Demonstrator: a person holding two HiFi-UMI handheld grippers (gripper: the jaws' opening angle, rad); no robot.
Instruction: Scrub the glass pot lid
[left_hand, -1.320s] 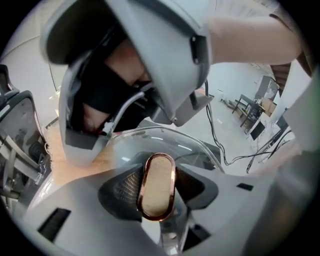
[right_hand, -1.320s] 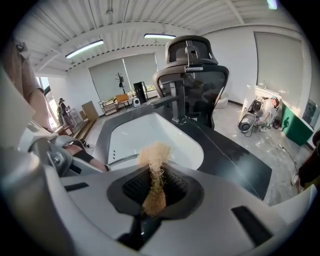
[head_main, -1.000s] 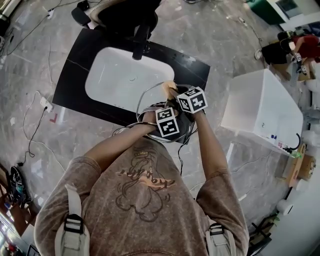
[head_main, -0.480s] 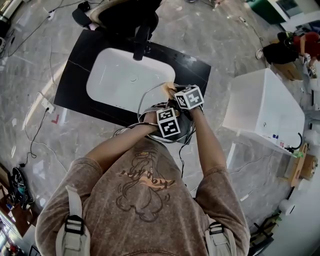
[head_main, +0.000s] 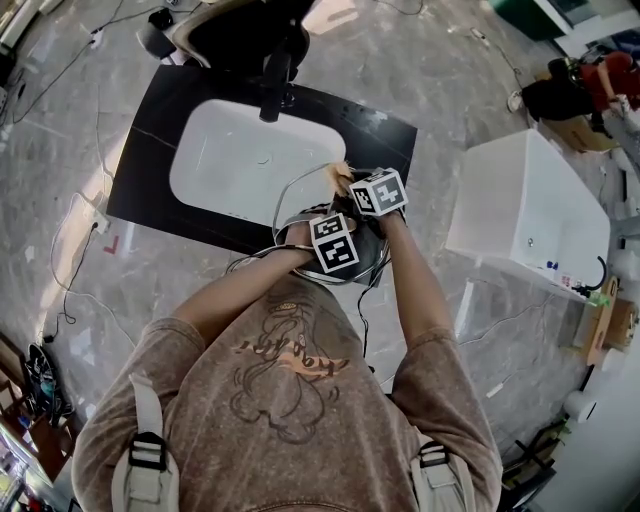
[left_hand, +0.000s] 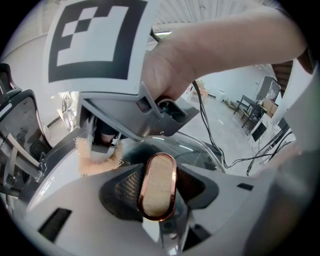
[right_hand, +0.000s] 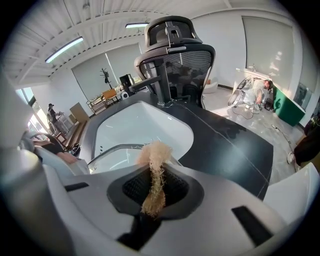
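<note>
Your left claw (left_hand: 158, 195) is clamped narrow on the lid's oval knob (left_hand: 159, 180), which has a wood face and a copper rim. That knob is your only hold on the glass pot lid (left_hand: 202, 152), whose glass spreads out just beyond the jaws. Your right claw (right_hand: 152, 195) is pinched tight on a frayed tan scrub pad (right_hand: 156, 167). Only a thin strip of pad sits between the jaws, and the tuft sticks out past them at the lid's rim (right_hand: 117, 148); can't confirm it touches glass. Beyond both claws is the white sink basin (right_hand: 145, 122) set in a black countertop (right_hand: 227, 145), with an office chair (right_hand: 175, 50) behind that.

Risks, my read:
1) The knob rim looks slick, so pressing the pad out at the lid's edge could twist the lid in the left jaws until it slips.
2) In the head view the lid hangs about the near edge of the countertop, not fully over the basin, so a drop likely hits hard surface and cracks the glass.
3) So little pad is gripped that a hard drag could pull it out of the right jaws.

Stroke close to the knob, light pressure
</note>
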